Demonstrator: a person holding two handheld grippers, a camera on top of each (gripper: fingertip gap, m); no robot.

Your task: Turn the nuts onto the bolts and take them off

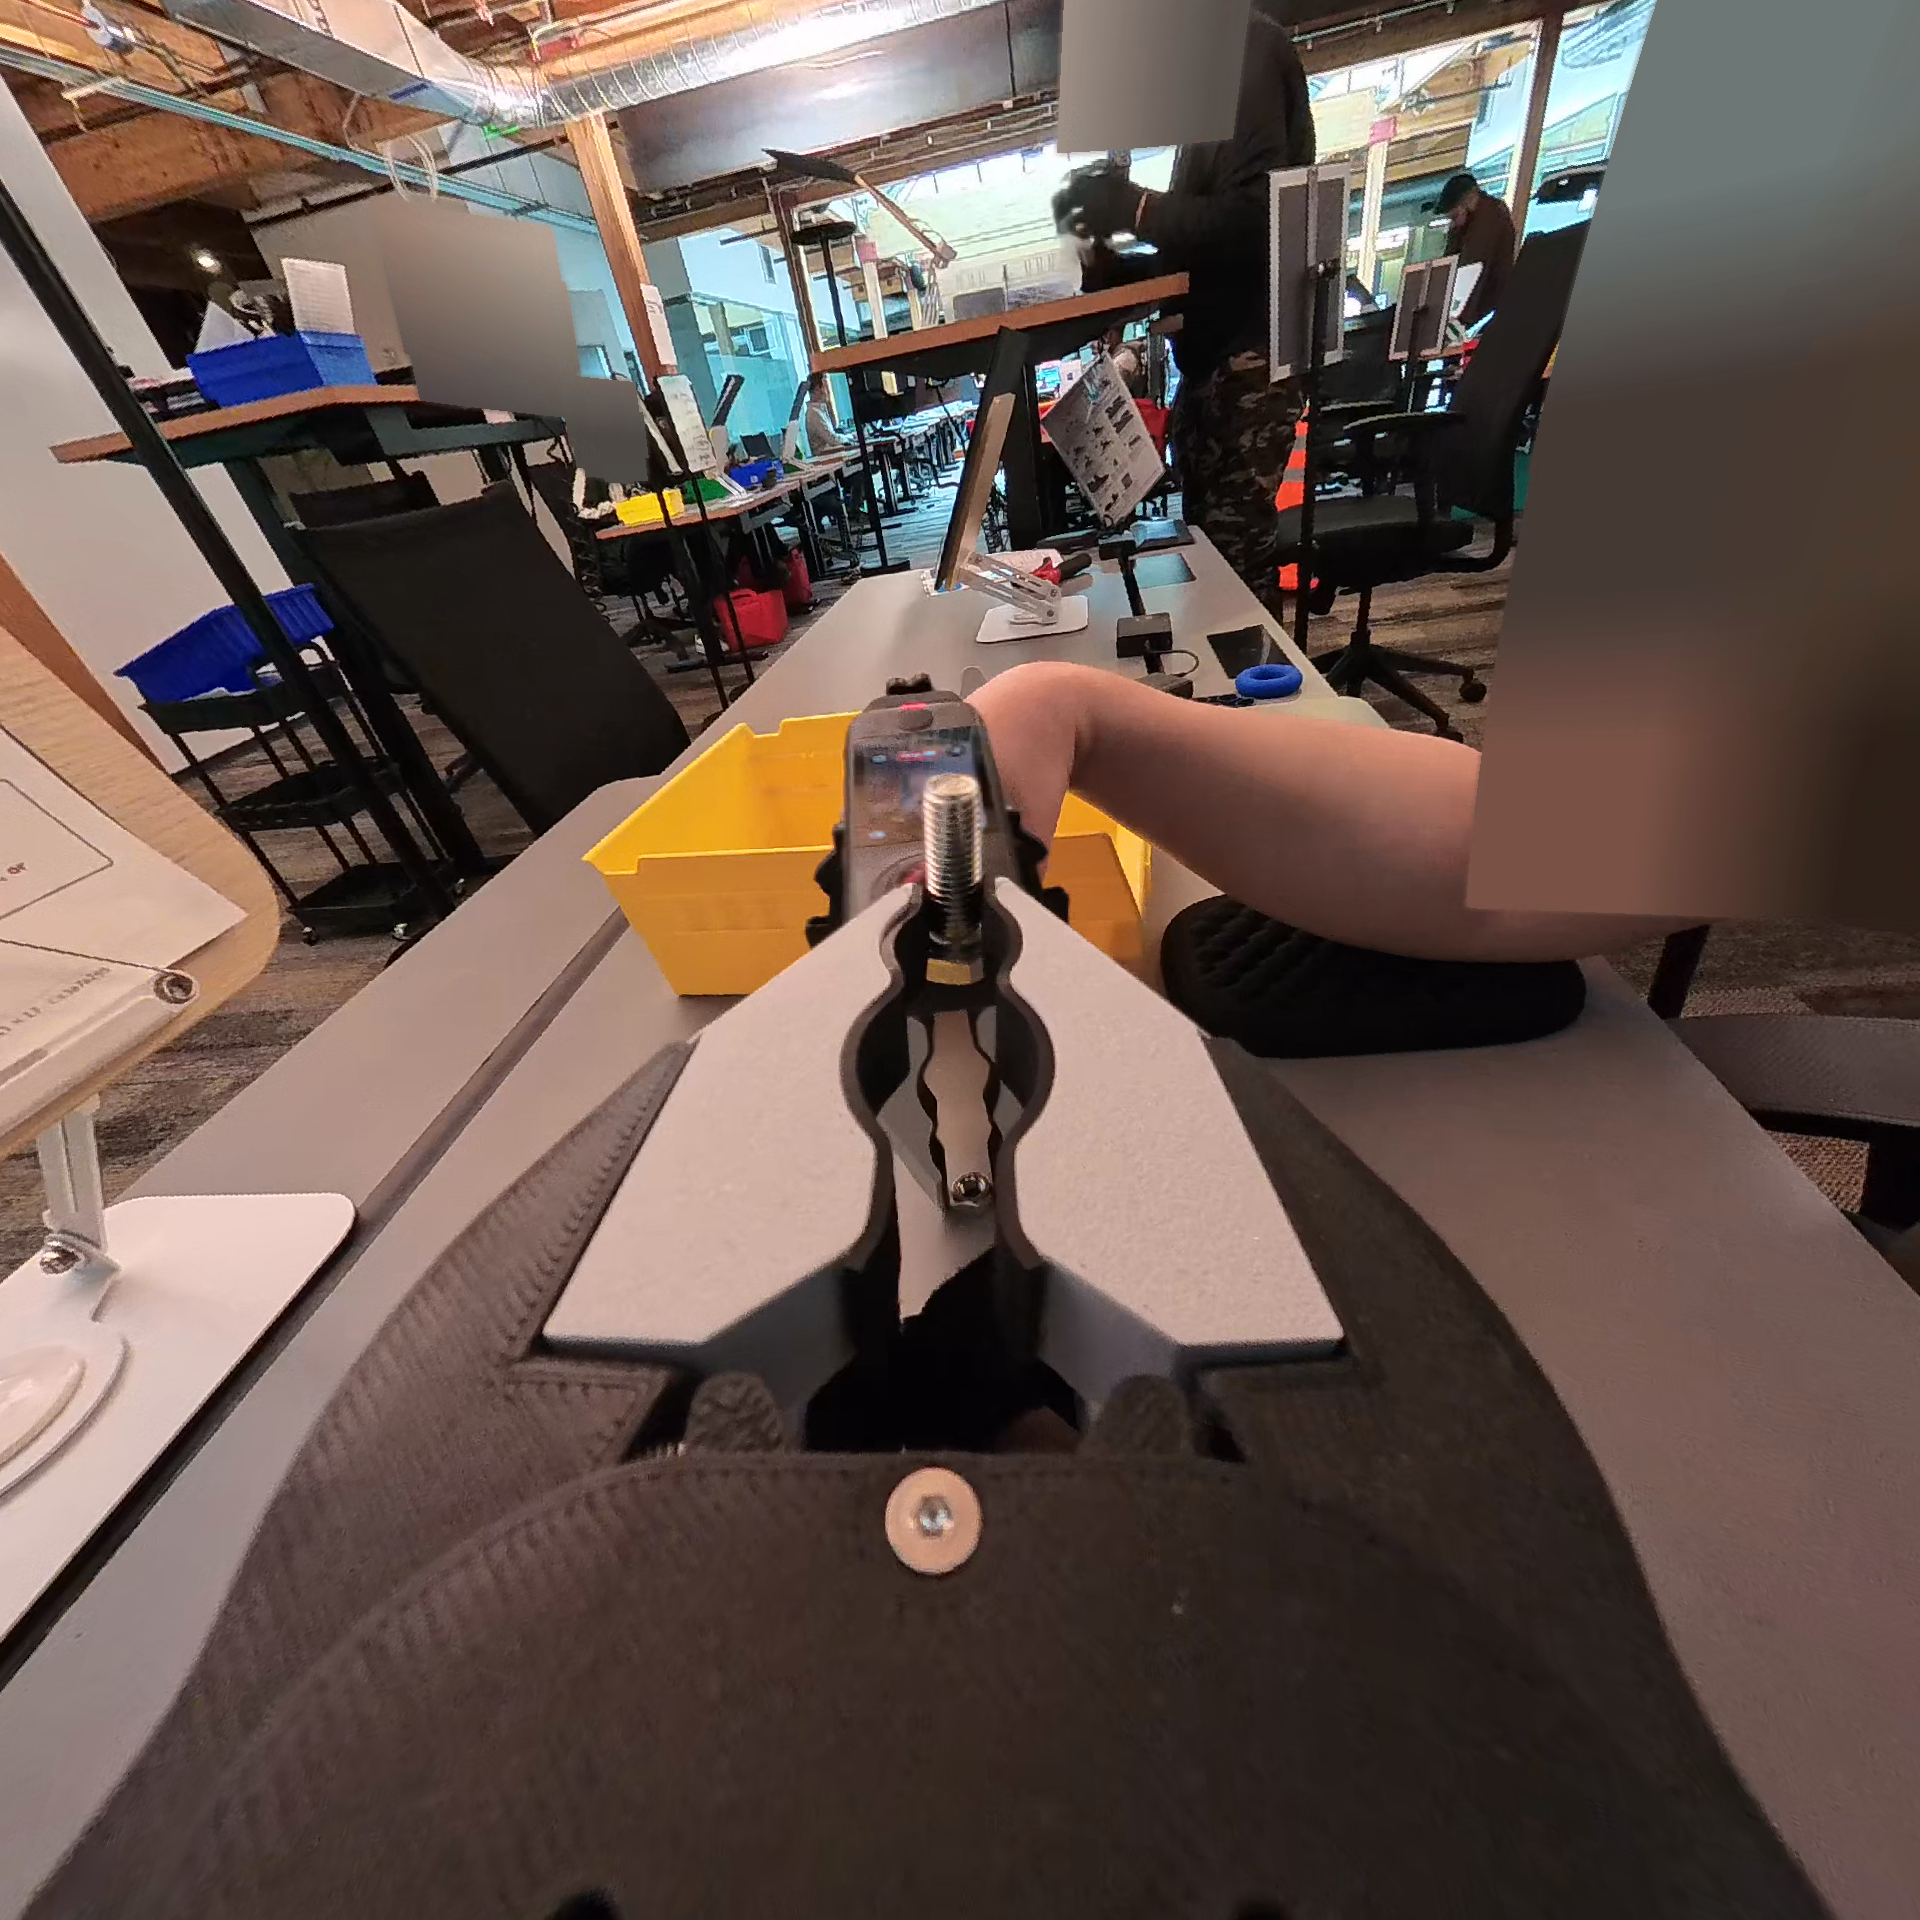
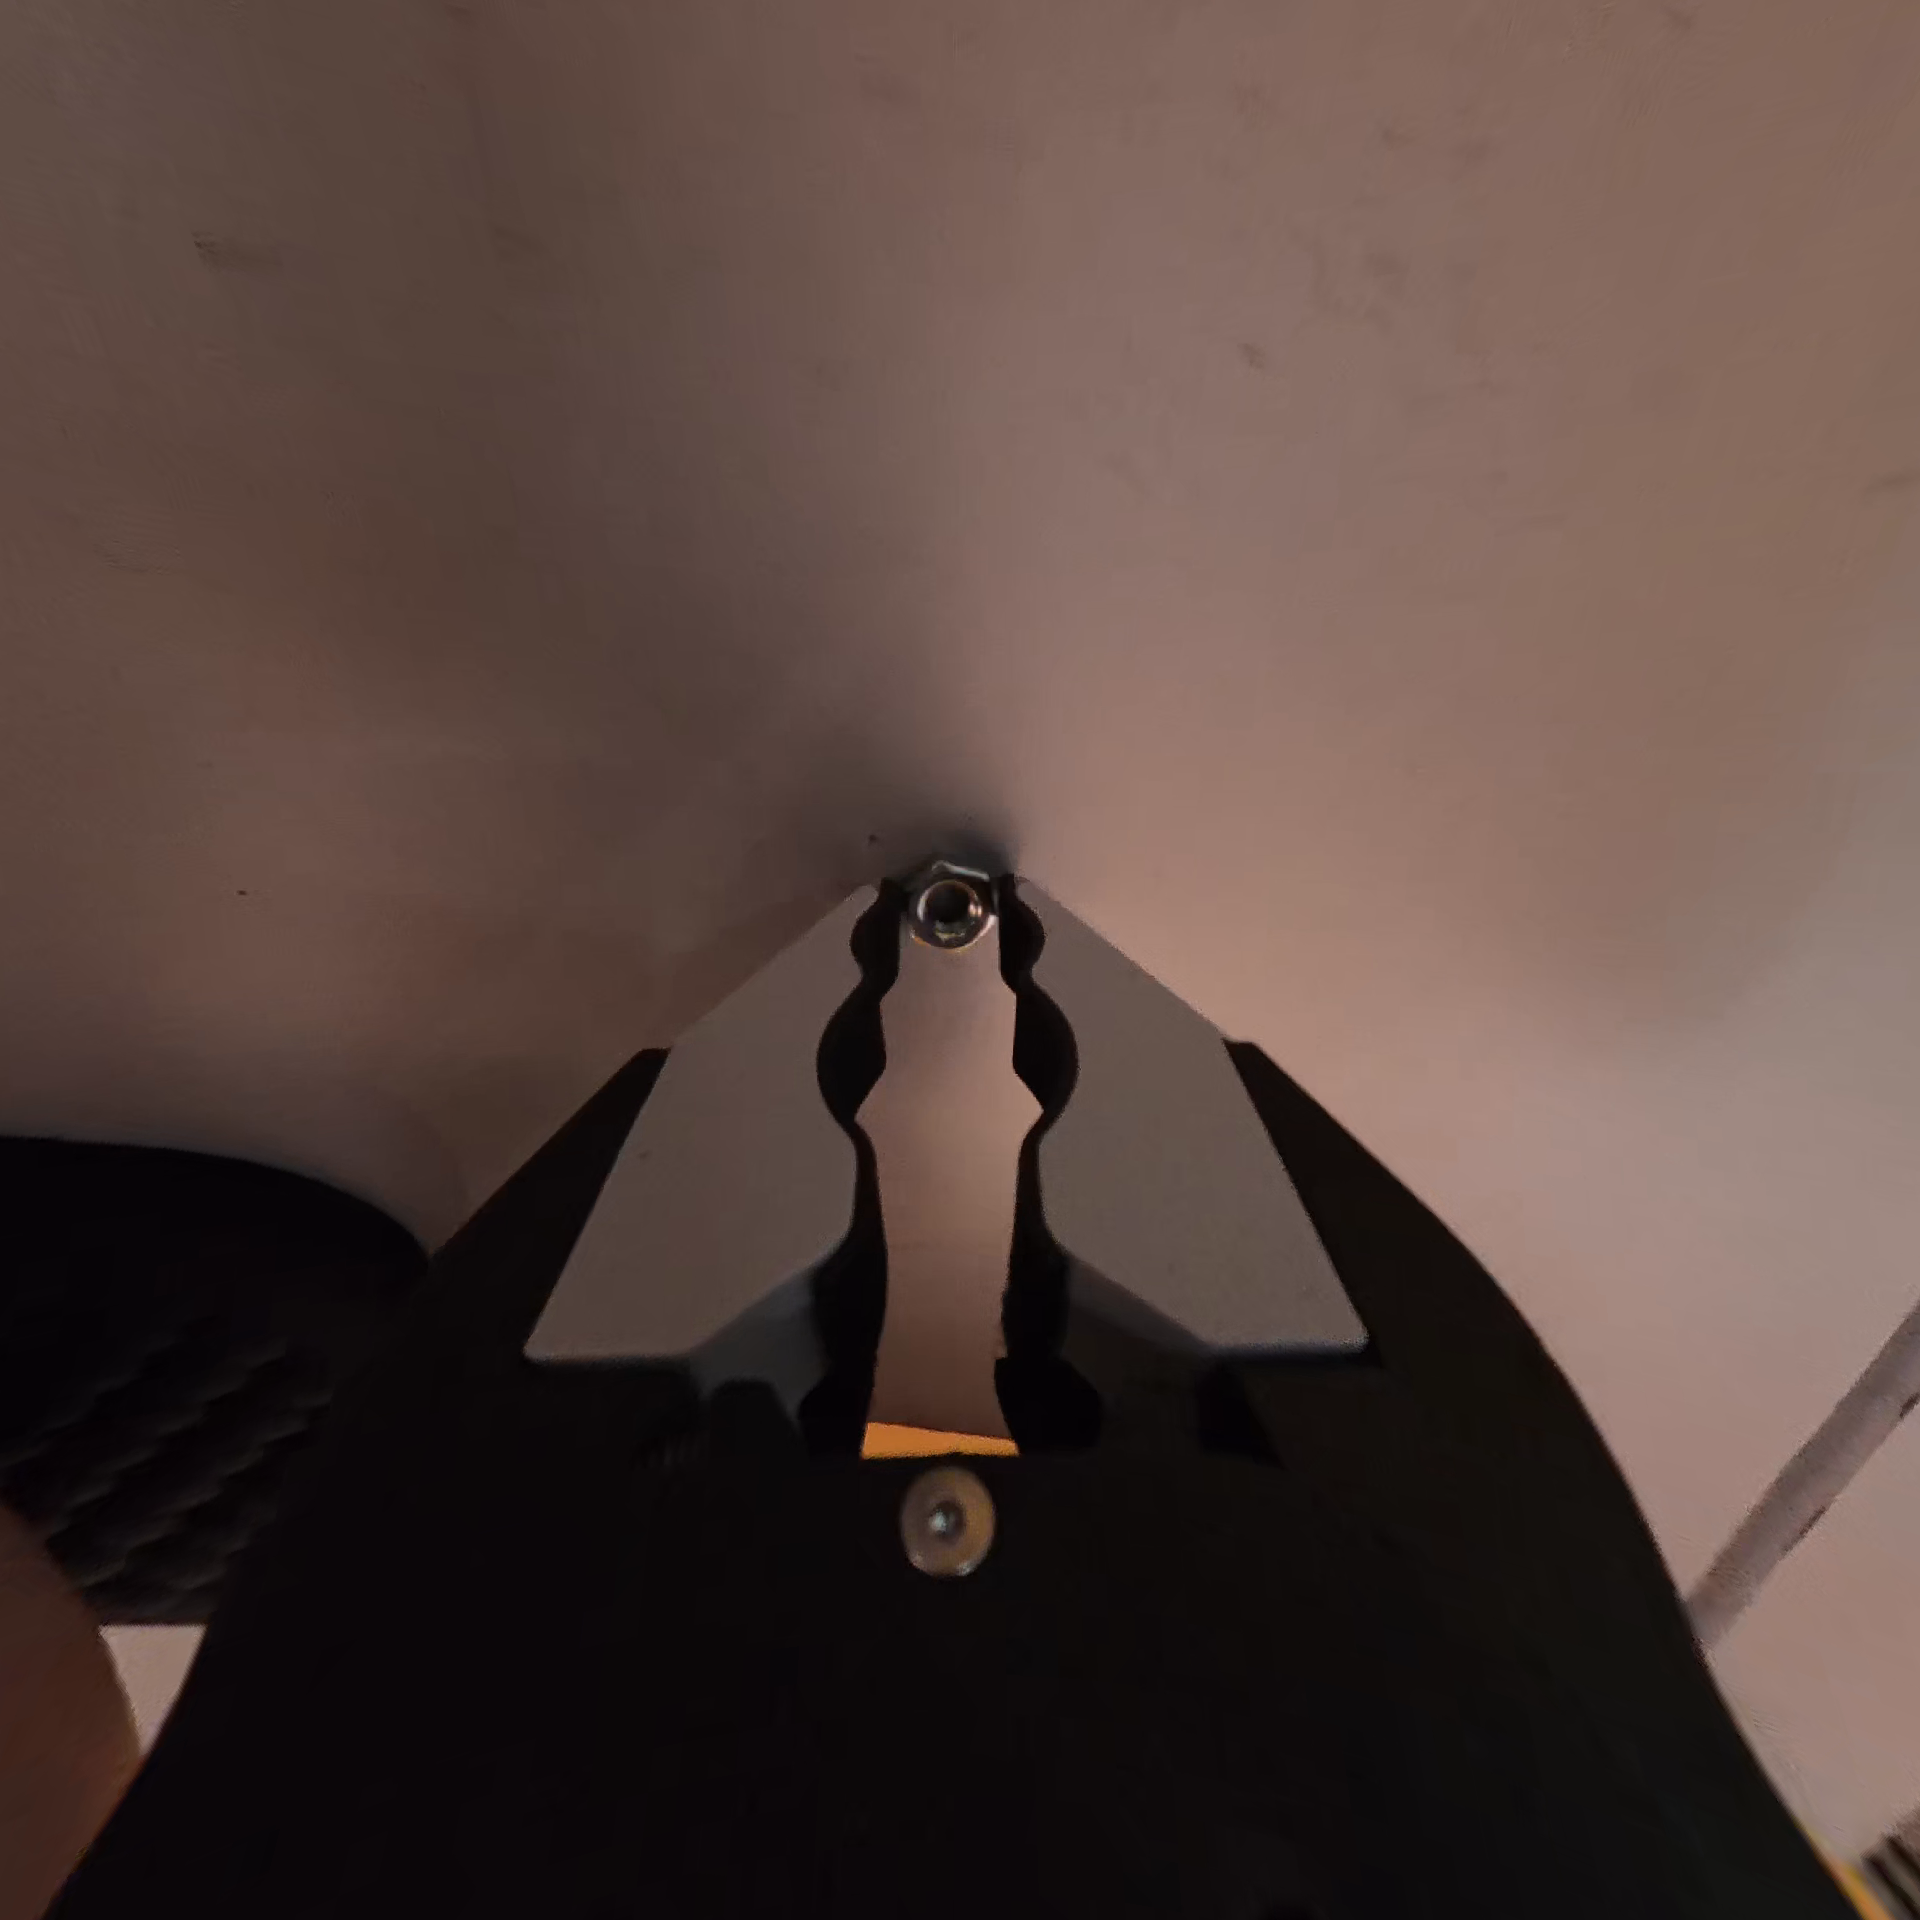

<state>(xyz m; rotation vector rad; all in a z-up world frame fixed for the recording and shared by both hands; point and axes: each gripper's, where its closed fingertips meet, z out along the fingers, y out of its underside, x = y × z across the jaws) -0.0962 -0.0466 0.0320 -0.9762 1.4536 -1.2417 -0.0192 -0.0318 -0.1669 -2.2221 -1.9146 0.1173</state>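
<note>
My left gripper (image 1: 951, 951) is shut on a steel bolt (image 1: 951, 852), which stands upright with its threaded end up and its lower part hidden between the jaws. Right behind the bolt, the right gripper's body (image 1: 920, 821) points down at the table, held by a bare arm (image 1: 1247, 800). In the right wrist view, my right gripper (image 2: 948, 909) is shut on a small steel nut (image 2: 948, 912) at its fingertips, pressed close to the grey table surface (image 2: 935, 468).
A yellow bin (image 1: 717, 862) sits on the grey table (image 1: 1558, 1195) behind the grippers. A black padded rest (image 1: 1371, 987) lies under the arm. A stand with a white base (image 1: 177, 1278) is at the left; more stands, a blue ring (image 1: 1270, 681) and chairs are farther back. Some 20 cm of space lies between my two pairs of fingers. To the black padded rest (image 1: 1371, 987): right tips about 20 cm, left tips about 30 cm.
</note>
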